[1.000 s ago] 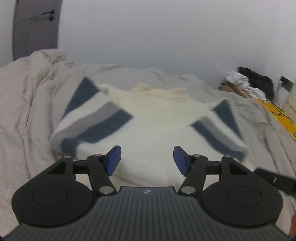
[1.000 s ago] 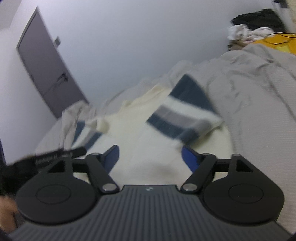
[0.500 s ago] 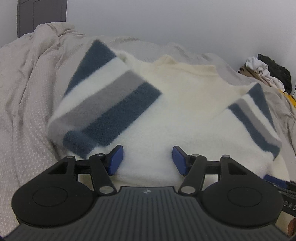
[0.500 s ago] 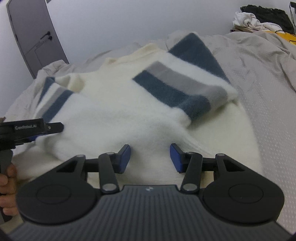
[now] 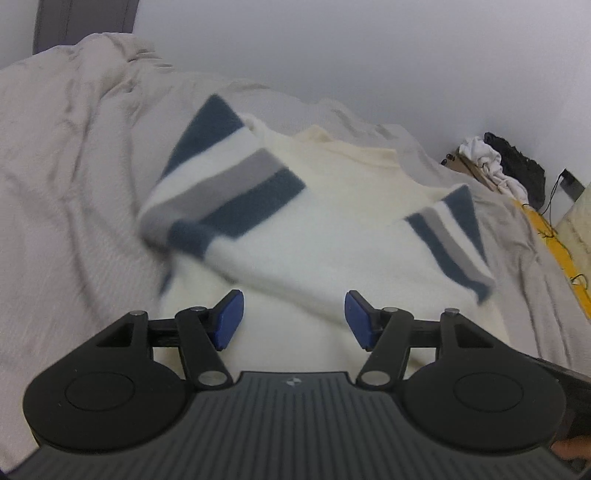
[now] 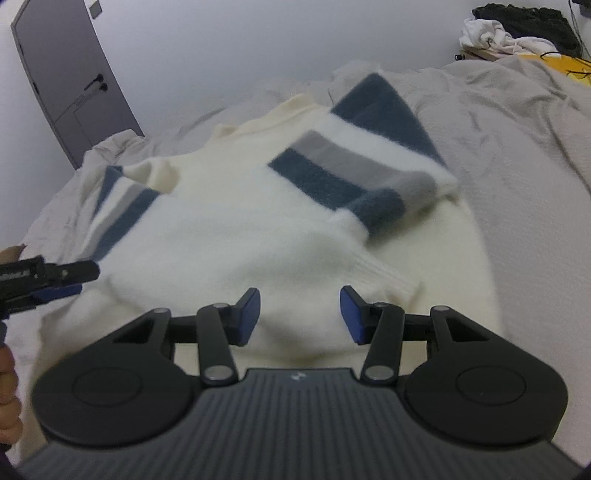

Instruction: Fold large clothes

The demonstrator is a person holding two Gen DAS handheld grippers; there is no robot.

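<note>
2 open claws over a folded-in sweater

Both striped sleeves of the cream sweater (image 5: 343, 206) lie crossed in over its body, which is spread flat on the bed (image 5: 70, 206) with its beige cover. Left claw (image 5: 291, 319) hovers above the hem, blue pads spread wide, holding nothing. Right claw (image 6: 299, 315) hangs likewise, jaws parted and empty. A grey door (image 6: 70, 74) stands beyond; a clothes pile (image 6: 517, 29) sits far right.
</note>
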